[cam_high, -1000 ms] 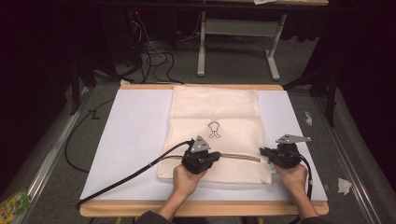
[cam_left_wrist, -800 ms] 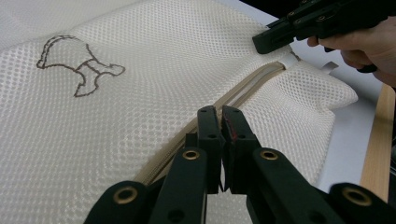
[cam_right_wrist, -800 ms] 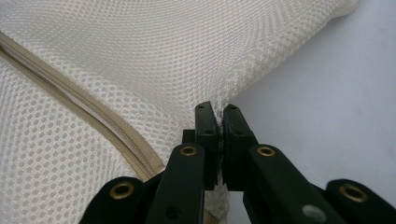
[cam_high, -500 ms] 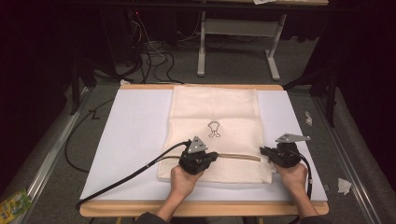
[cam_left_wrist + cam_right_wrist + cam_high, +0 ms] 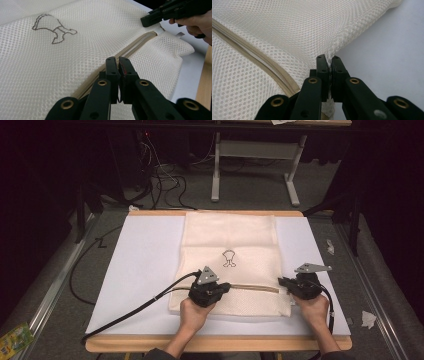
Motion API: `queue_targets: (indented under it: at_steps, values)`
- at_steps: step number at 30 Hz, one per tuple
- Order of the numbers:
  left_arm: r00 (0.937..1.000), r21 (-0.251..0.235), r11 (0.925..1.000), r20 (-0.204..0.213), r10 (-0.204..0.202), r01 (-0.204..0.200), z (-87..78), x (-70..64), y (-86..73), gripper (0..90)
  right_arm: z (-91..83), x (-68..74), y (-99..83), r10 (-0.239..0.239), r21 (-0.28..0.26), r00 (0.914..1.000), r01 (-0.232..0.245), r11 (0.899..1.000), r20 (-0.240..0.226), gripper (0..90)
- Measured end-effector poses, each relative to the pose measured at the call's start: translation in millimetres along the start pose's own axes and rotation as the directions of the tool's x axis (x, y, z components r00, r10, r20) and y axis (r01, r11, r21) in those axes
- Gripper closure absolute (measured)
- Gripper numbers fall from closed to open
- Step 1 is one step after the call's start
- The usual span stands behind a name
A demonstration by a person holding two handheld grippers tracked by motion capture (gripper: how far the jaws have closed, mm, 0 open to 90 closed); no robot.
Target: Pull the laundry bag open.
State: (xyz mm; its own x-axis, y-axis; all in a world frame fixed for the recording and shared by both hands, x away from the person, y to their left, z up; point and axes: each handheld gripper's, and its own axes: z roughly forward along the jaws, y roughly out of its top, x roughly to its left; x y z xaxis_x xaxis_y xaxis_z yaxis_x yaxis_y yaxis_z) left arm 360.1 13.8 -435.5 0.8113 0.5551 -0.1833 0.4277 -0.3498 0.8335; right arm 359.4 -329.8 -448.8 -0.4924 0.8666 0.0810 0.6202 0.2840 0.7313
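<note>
Cream mesh bag (image 5: 230,240) lies flat on the white sheet (image 5: 145,270). Left gripper (image 5: 117,65) sits over the bag's zipper (image 5: 252,287), jaws pressed together, grip unclear. Right gripper (image 5: 328,63) pinches the bag's right edge, mesh clamped between closed jaws.

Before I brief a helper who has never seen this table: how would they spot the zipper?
On the white sheet lies a cream mesh bag. Near its front edge, between the two grippers, runs the zipper, a tan stripe across otherwise plain mesh.

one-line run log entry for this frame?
left claw: shut at zipper | right claw: shut on mesh laundry bag edge | bag flat on white sheet
</note>
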Motion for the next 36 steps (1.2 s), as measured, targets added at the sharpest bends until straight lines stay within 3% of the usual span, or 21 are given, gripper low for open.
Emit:
queue_targets:
  at_steps: [36]
  values:
    - [0.9987,-0.033,0.9986,-0.029,-0.041,0.04,-26.5,17.5,-10.1,87.4,1.2,1.1,0.1,-0.002,0.0,1.0,0.002,1.0,0.006,88.1]
